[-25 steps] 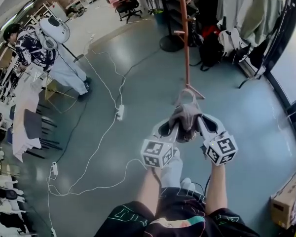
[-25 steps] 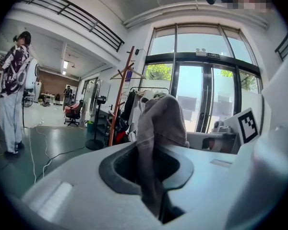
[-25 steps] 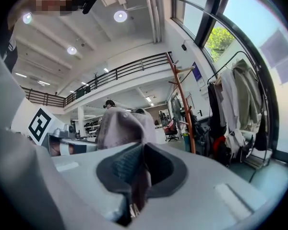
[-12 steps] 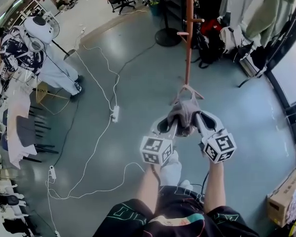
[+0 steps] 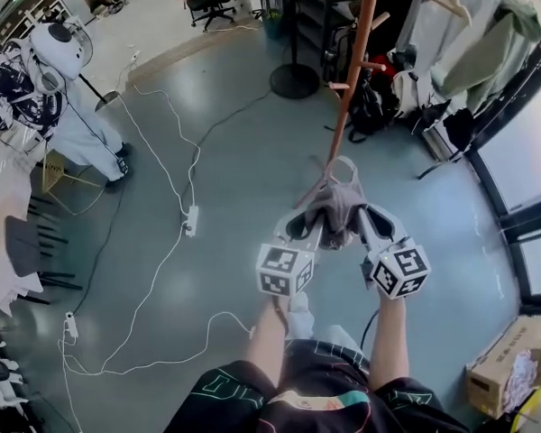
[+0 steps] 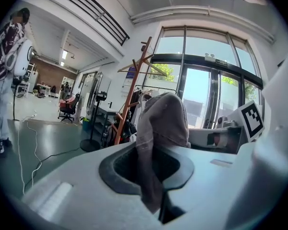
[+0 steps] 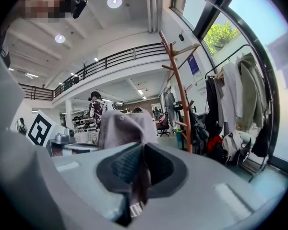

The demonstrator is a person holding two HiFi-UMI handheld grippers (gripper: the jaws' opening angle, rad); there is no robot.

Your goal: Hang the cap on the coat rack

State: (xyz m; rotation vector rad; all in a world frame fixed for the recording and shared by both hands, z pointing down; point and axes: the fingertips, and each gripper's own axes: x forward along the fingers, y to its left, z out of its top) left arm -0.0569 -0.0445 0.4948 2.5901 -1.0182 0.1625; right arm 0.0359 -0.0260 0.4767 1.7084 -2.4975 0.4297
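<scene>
A grey-brown cap (image 5: 335,207) hangs between my two grippers, held out in front of me above the floor. My left gripper (image 5: 317,225) is shut on the cap's left edge; its fabric (image 6: 159,133) runs down between the jaws. My right gripper (image 5: 359,221) is shut on the right edge, where the cap (image 7: 125,128) rises above the jaws. The orange wooden coat rack (image 5: 353,70) stands just beyond the cap, with short pegs up its pole; it also shows as a pole (image 6: 130,92) ahead and a rack (image 7: 180,87) to the right.
A person in white trousers (image 5: 45,79) stands far left beside a fan. White cables and a power strip (image 5: 190,216) trail over the floor. Bags and hanging clothes (image 5: 406,79) crowd the wall behind the rack. A cardboard box (image 5: 505,368) sits at the lower right, by the window.
The view has shifted forward: the coat rack is nearer and more of its upper pegs show. Both grippers keep hold of the cap, in the same pose.
</scene>
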